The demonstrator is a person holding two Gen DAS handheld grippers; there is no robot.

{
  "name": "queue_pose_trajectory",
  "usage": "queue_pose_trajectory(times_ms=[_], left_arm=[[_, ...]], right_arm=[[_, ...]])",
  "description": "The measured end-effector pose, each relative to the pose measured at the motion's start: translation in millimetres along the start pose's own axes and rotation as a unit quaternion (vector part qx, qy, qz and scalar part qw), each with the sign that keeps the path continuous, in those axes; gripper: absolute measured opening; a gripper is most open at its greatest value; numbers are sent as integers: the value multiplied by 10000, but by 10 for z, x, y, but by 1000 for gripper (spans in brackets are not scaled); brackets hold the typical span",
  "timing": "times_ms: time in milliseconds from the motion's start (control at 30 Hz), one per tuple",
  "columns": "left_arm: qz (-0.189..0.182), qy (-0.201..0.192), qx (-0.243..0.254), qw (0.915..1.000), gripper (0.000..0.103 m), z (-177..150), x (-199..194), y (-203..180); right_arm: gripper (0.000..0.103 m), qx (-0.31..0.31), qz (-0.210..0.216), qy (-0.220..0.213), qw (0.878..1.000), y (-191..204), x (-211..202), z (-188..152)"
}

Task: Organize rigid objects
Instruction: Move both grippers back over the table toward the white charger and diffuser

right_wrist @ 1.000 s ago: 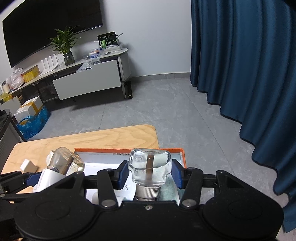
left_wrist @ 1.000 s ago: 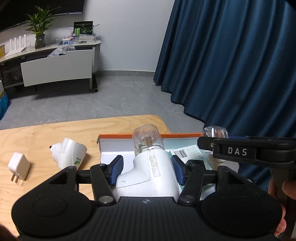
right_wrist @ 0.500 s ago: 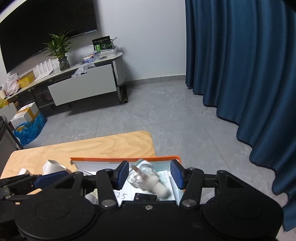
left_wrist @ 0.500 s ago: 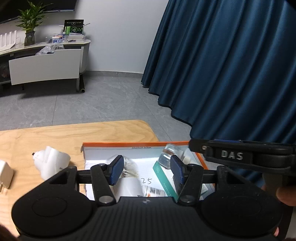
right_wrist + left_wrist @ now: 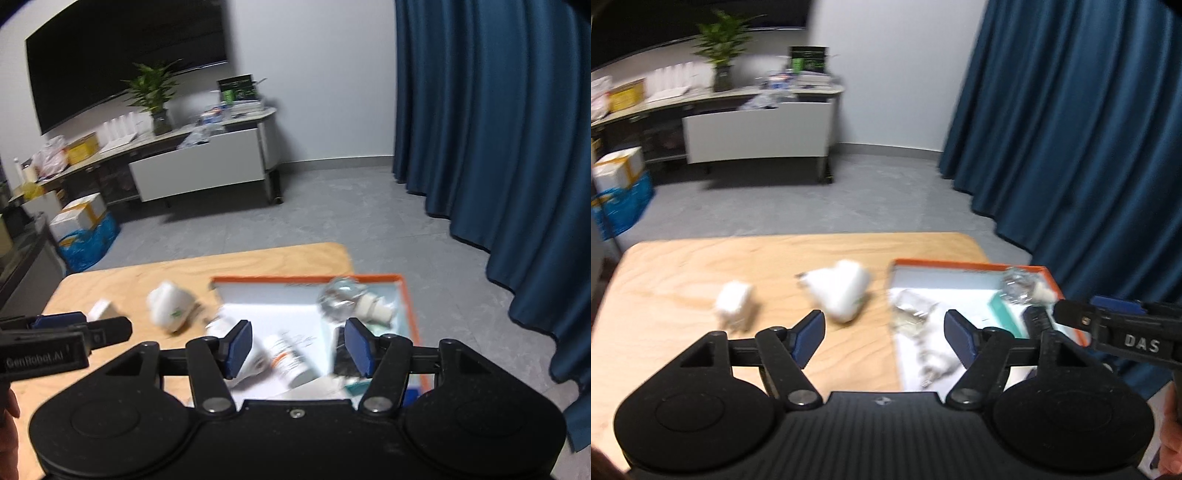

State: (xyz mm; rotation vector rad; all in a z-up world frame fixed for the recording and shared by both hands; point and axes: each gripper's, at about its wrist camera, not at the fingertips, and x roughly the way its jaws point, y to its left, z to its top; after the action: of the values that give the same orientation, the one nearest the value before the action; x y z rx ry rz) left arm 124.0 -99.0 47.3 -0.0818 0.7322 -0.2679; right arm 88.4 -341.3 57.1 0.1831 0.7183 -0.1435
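Observation:
An orange-rimmed box (image 5: pixel 964 264) (image 5: pixel 306 277) sits at the right end of the wooden table. A clear glass bulb (image 5: pixel 341 301) (image 5: pixel 1019 286) lies in its far right corner. A second bulb on a white body (image 5: pixel 916 314) and a white bottle (image 5: pixel 288 358) also lie inside. A white adapter (image 5: pixel 842 293) (image 5: pixel 171 306) and a small white plug (image 5: pixel 735 304) (image 5: pixel 99 308) lie on the table left of the box. My left gripper (image 5: pixel 882 332) is open and empty above the table beside the box. My right gripper (image 5: pixel 295 347) is open and empty above the box.
The wooden table (image 5: pixel 701 266) ends just past the box, with a blue curtain (image 5: pixel 1071 129) to the right. A white cabinet (image 5: pixel 199 170) with a plant stands across the grey floor. The views are motion-blurred.
Both grippers opened and dropped their bulbs into the box. Both then pulled back and up, and the left one swung leftward over the table.

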Motion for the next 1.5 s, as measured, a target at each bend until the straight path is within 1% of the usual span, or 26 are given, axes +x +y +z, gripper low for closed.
queue_pose_trajectory(times_ms=[100, 233, 367, 467, 700, 1033, 1267, 1500], left_arm=[[173, 25, -109, 9998, 74, -35, -137, 161], [414, -69, -241, 9988, 79, -50, -366, 337], [602, -122, -296, 9977, 79, -92, -533, 484], [694, -164, -444, 9965, 80, -101, -622, 595], [782, -241, -554, 9951, 80, -161, -760, 791], [858, -284, -555, 9944, 80, -184, -779, 894], [848, -259, -565, 9945, 81, -189, -743, 924], [838, -114, -588, 9947, 81, -235, -594, 1016]], right_arm=[[72, -13, 218, 20, 9998, 208, -56, -79], [72, -139, 464, 91, 9988, 515, -96, -146], [72, -358, 635, 173, 9972, 823, -105, -171], [72, -436, 727, 175, 9962, 1002, -129, -179], [72, -596, 864, 180, 9943, 1312, -174, -192], [72, -718, 912, 227, 9930, 1493, -131, -196], [72, -711, 910, 268, 9930, 1507, -64, -203], [72, -674, 839, 403, 9934, 1488, 106, -226]])
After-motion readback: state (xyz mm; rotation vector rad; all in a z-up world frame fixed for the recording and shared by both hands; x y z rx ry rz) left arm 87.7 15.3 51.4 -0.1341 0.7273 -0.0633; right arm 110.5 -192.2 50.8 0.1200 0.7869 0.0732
